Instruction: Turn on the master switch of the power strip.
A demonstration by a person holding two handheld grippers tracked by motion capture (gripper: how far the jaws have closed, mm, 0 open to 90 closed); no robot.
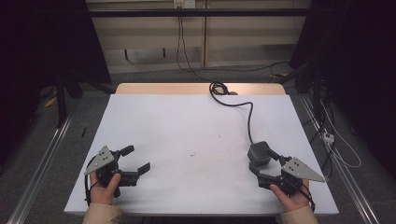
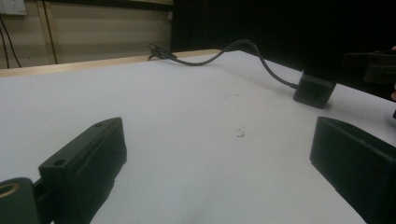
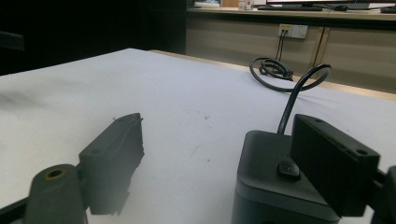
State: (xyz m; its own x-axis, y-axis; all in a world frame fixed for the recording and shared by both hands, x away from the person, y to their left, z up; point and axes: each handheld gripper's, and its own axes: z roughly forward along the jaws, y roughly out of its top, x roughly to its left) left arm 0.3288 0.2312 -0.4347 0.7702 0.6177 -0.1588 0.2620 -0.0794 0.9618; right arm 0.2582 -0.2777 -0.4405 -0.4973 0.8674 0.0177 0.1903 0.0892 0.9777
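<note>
Power adapter, dark boxy block, black cable attached, seemingly matte, right hand-held gripper released, astride it.

Dim room, black toward 9 and 3 o'clock; the white desk is evenly lit from overhead, with soft shadows. The gripper views are grainy, and their nearest parts are blurred.

No legible text, label or number on any surface in view.
</note>
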